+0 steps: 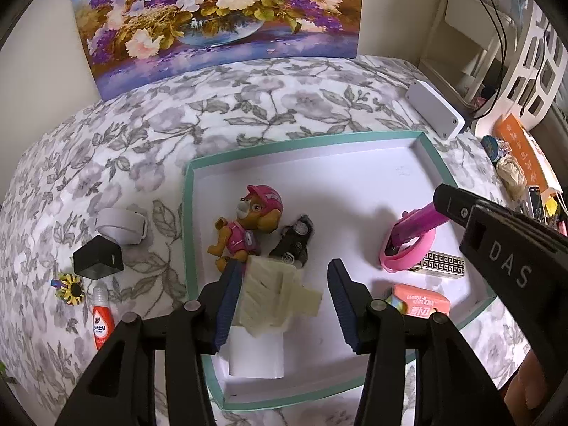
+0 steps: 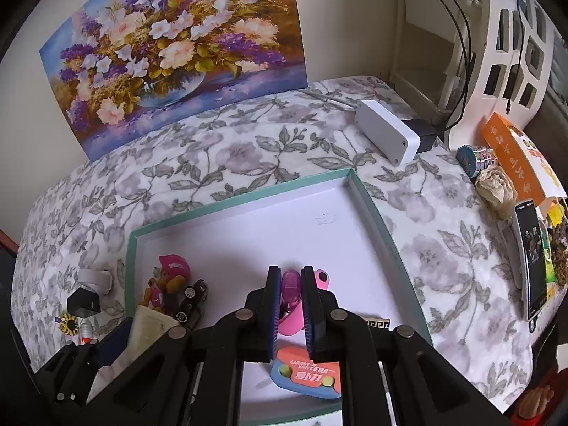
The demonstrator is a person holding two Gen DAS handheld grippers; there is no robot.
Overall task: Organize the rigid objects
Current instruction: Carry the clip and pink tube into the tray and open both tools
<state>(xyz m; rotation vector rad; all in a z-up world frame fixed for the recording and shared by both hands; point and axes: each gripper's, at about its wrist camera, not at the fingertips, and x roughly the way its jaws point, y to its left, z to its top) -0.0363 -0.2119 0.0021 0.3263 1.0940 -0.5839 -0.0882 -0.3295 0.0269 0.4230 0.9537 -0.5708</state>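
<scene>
A shallow white tray with a teal rim [image 1: 188, 213] lies on the flowered cloth. In it are a toy dog in a pink cap [image 1: 245, 227], a black toy car [image 1: 294, 241], a key-patterned box [image 1: 443, 264] and an orange carrot-knife toy [image 1: 422, 303]. My left gripper [image 1: 283, 264] is open around a white cylinder with a cream wrapped top [image 1: 273, 298]; the left pad touches it and the right pad stands apart. My right gripper [image 2: 290, 271] is shut on the purple part of a pink plastic item [image 2: 289, 284], low over the tray's right side.
Left of the tray lie a white round case [image 1: 120, 227], a black cube [image 1: 97, 261], a yellow gear toy [image 1: 71, 289] and a red glue bottle [image 1: 103, 323]. A white box [image 2: 387, 135], tape rolls [image 2: 475, 158], a phone [image 2: 530, 259] and an orange carton [image 2: 511, 152] sit right.
</scene>
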